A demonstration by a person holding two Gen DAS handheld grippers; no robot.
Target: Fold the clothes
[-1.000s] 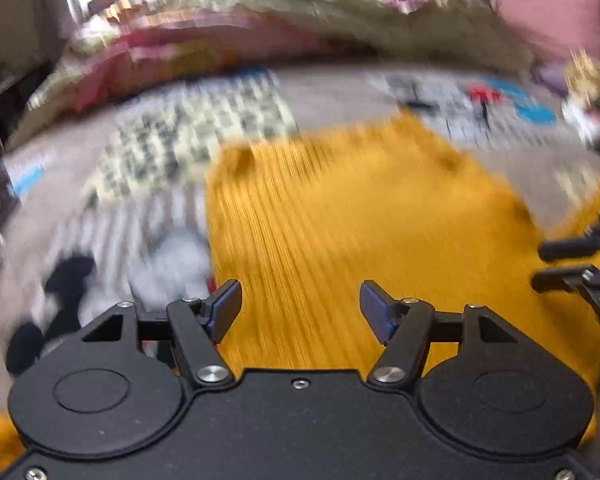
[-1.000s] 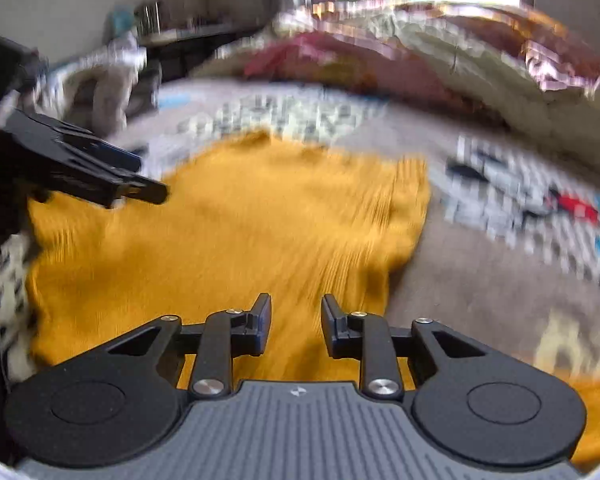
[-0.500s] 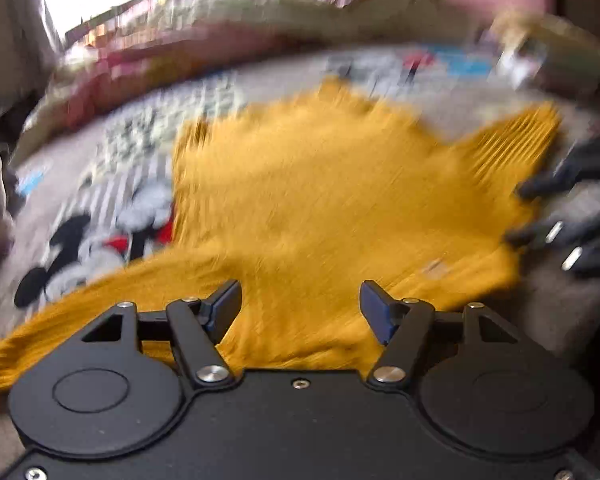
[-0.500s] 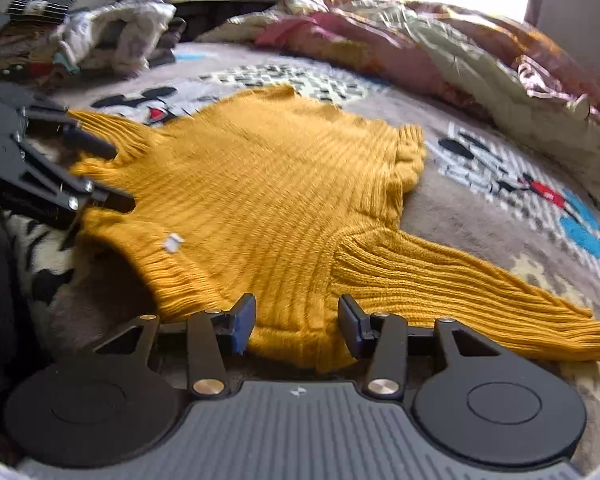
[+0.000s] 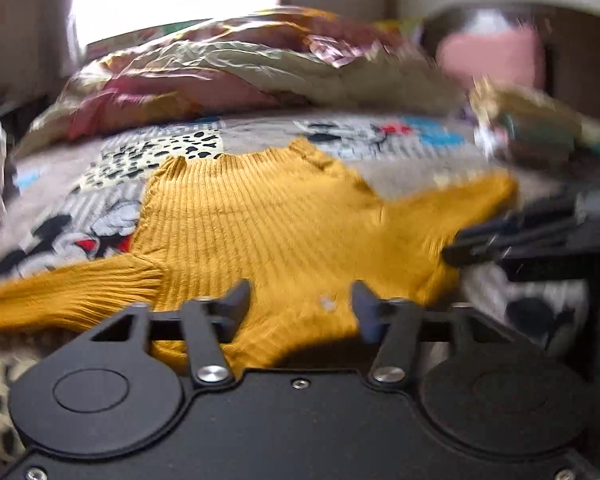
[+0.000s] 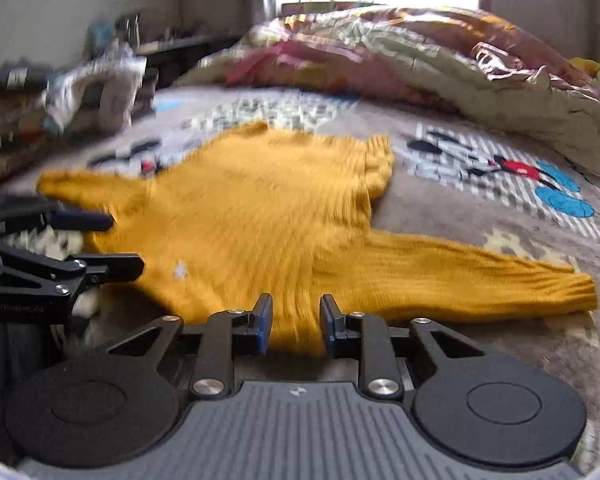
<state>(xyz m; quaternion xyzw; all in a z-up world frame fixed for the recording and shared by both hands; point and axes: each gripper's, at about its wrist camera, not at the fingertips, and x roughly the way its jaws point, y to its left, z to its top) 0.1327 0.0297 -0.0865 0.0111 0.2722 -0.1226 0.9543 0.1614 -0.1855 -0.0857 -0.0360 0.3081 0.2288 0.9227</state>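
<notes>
The mustard-yellow ribbed knit sweater now lies spread flat on the cartoon-print bedspread, its collar end nearest the two tools and its hem toward the crumpled floral quilt at the far side. A second ago both views were a smear of yellow and the garment looked bunched; half a second ago it had already opened out, and now both sleeves stretch sideways from the body. I take that to mean the laying-out is finished and the folding proper has not begun.

The left hand-held gripper hovers over the collar with its fingers well apart, holding nothing. The right hand-held gripper has its fingers parted too, closer together, straddling the sweater's near edge without clamping it.

The right view alone shows the whole long sleeve running out from the body to its cuff, and a heap of clothes beyond the sweater's other sleeve. The left view alone shows the opposite sleeve and a pink cushion behind the quilt.
</notes>
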